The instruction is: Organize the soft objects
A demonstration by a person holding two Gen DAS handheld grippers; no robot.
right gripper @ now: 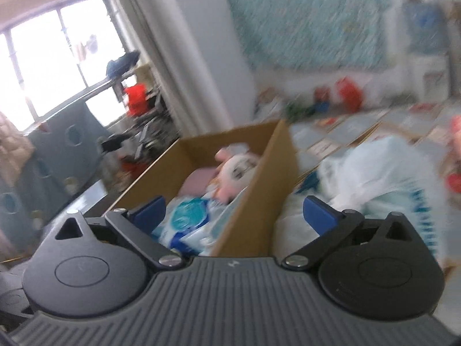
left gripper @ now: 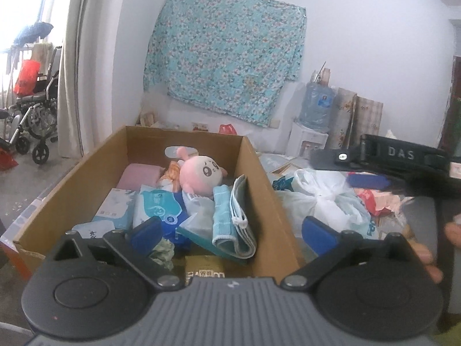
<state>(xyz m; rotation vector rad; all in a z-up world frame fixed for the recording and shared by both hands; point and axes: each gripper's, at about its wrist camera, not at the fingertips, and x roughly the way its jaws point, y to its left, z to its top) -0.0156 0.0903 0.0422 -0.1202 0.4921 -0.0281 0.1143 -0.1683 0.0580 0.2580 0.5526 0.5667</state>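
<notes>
A cardboard box (left gripper: 86,173) holds a pink plush toy (left gripper: 201,173), a pink cloth (left gripper: 139,176), wet-wipe packs (left gripper: 157,204) and a folded teal towel (left gripper: 233,219). My left gripper (left gripper: 230,230) hangs open over the box's near end, nothing between its blue pads. The right wrist view is blurred. There my right gripper (right gripper: 233,213) stands open above the box's right wall (right gripper: 259,178), with nothing gripped. A white plastic bag (left gripper: 322,199) (right gripper: 383,178) lies right of the box.
A black strap marked DAS (left gripper: 400,155) and a hand (left gripper: 432,250) show at the right. Red and blue packets (left gripper: 368,193) litter the surface. A water dispenser (left gripper: 314,115) and a floral cloth (left gripper: 224,49) stand by the wall, a wheelchair (left gripper: 34,115) at left.
</notes>
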